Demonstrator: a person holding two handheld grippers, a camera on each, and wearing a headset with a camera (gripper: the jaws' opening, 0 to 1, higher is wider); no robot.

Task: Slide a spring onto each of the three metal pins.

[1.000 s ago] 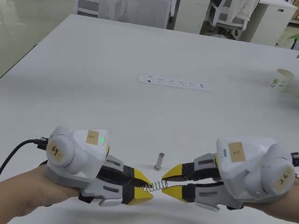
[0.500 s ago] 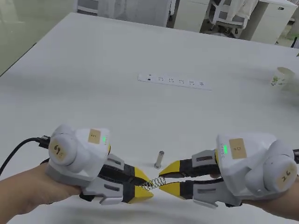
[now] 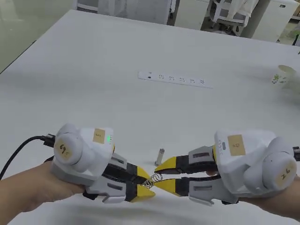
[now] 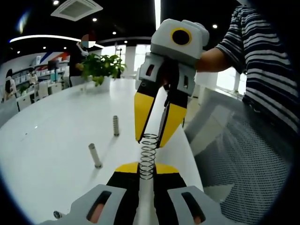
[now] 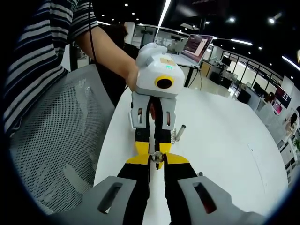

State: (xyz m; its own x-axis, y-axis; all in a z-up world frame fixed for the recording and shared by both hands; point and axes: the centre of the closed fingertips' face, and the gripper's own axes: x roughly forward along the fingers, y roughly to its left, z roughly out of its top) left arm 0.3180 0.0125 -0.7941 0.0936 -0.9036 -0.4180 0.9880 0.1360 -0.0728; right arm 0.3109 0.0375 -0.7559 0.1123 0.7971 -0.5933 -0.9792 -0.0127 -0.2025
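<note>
**Bright, even light on my bench**

Ceiling strip lights [image 4: 157, 11] and downlights [image 5: 231, 19] give flat white light; the bench [image 3: 93, 70] shows only soft, faint shadows at its near edge. The head view is sharp. Both gripper views bow at their edges, ceilings dark, yet the spring [image 4: 147, 157] reads crisp.

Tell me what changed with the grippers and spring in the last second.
The right gripper moved in toward the left gripper, so less of the spring shows between them; its jaws flank the spring's free end. The left gripper stayed shut on the spring, and the pin stayed upright.
</note>
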